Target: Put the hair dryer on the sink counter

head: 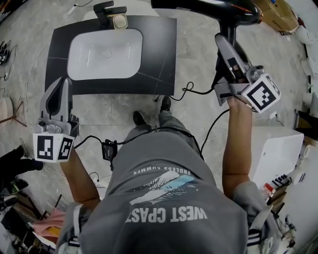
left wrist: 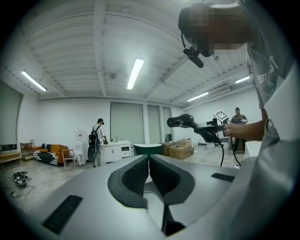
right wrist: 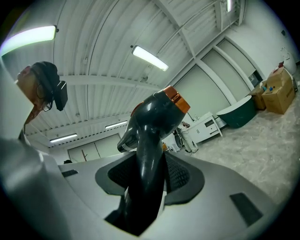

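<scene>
A shiny black hair dryer point(head: 198, 6) with an orange ring at its back end is held by its handle in the right gripper point(head: 224, 40). The two jaws are pressed on the handle from both sides, so they are kept partly apart by it. The hair dryer is up in the air, at the far right, just past the right edge of the flat dark sink counter point(head: 159, 49). It is not touching the counter.

A smooth white basin point(head: 104, 52) is set into the counter, and a black tap point(head: 107, 10) is seen at its far side. A thin black cord point(head: 198, 92) hangs from the hair dryer over the grey stone floor point(head: 99, 116).

The left gripper point(head: 62, 82) is held at the near left corner of the counter. Its jaws are closed together and nothing is held in them.
</scene>
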Action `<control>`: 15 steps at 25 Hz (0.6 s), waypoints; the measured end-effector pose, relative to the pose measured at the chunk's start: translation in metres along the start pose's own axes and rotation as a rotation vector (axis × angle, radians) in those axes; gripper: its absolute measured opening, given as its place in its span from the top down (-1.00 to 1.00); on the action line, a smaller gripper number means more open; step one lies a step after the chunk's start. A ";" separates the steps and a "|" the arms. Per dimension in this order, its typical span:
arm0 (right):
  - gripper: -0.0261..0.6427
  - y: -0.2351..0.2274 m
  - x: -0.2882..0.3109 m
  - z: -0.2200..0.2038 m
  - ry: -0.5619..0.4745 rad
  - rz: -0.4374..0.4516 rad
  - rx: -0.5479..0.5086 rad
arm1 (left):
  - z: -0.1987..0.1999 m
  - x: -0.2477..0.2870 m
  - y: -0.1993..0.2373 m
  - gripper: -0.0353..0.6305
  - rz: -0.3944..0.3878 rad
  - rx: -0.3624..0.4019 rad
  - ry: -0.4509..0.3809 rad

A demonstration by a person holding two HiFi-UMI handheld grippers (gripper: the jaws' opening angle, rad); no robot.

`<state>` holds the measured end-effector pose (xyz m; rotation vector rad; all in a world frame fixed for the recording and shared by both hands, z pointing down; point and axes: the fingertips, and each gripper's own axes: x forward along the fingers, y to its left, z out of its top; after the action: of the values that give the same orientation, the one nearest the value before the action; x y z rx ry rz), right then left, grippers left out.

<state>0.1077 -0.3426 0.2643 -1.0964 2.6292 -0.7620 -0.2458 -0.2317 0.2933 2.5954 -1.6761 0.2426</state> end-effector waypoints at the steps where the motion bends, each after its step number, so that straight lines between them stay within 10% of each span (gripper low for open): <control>1: 0.35 -0.005 0.004 -0.004 0.012 0.002 0.007 | -0.002 0.002 0.000 0.82 0.006 -0.002 0.005; 15: 0.35 -0.049 0.031 -0.051 0.149 0.021 0.085 | -0.015 0.001 -0.013 0.82 0.077 -0.040 0.070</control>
<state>0.0972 -0.3742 0.3337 -1.0246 2.6962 -0.9763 -0.2351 -0.2251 0.3091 2.4667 -1.7406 0.2958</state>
